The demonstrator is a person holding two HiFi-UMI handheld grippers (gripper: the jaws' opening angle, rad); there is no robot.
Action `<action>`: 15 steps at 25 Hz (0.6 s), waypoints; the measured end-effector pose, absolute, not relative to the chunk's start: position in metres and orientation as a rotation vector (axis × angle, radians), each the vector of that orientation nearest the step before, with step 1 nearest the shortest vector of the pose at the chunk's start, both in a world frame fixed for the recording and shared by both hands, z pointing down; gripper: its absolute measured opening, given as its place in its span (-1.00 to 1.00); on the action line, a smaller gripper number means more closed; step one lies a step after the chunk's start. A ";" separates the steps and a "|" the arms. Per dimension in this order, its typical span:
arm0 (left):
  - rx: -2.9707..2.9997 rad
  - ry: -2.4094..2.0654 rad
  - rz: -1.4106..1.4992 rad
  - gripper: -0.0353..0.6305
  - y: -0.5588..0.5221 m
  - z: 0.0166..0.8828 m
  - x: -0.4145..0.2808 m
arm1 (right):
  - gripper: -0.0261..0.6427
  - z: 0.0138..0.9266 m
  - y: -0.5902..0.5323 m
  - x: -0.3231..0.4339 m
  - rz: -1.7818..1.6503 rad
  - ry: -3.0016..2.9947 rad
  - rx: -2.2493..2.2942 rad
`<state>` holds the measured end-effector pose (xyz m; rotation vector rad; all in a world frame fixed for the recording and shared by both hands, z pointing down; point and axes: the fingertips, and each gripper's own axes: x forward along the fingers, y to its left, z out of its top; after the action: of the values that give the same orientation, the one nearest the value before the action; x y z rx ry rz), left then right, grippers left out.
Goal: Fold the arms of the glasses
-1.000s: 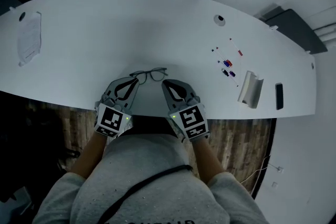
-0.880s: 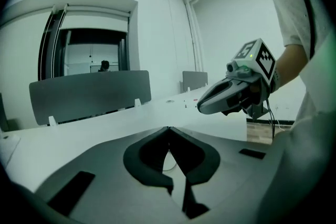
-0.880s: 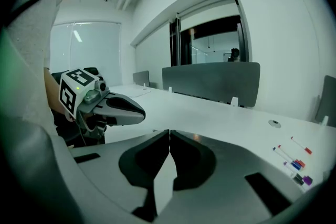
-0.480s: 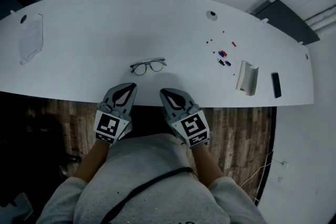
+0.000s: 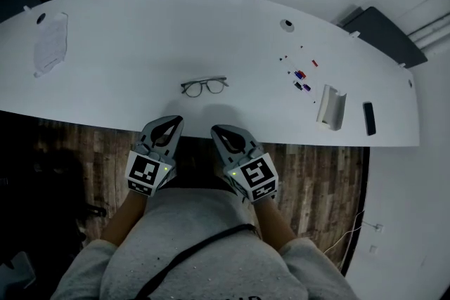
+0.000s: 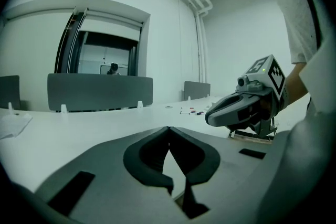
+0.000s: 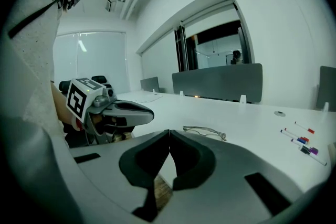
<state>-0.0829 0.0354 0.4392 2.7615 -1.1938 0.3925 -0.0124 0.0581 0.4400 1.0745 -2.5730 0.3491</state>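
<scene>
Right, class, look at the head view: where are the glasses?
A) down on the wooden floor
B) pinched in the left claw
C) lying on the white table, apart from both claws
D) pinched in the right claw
C: the glasses lie on the table, apart from the left claw and the right claw, which are both shut with nothing between them.
</scene>
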 end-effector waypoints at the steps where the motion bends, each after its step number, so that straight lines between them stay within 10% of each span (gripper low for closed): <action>1: 2.759 -1.205 0.389 -0.85 0.038 0.438 -0.085 | -0.86 0.439 0.060 -0.014 0.345 -2.577 1.063; 15: 2.680 -1.272 0.362 -0.85 0.135 0.425 -0.064 | -0.86 0.418 0.156 0.008 0.335 -2.632 1.009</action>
<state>-0.0639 0.1348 0.4249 2.6796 -1.2719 0.3620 0.0076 0.1564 0.4185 1.0095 -2.6320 0.3352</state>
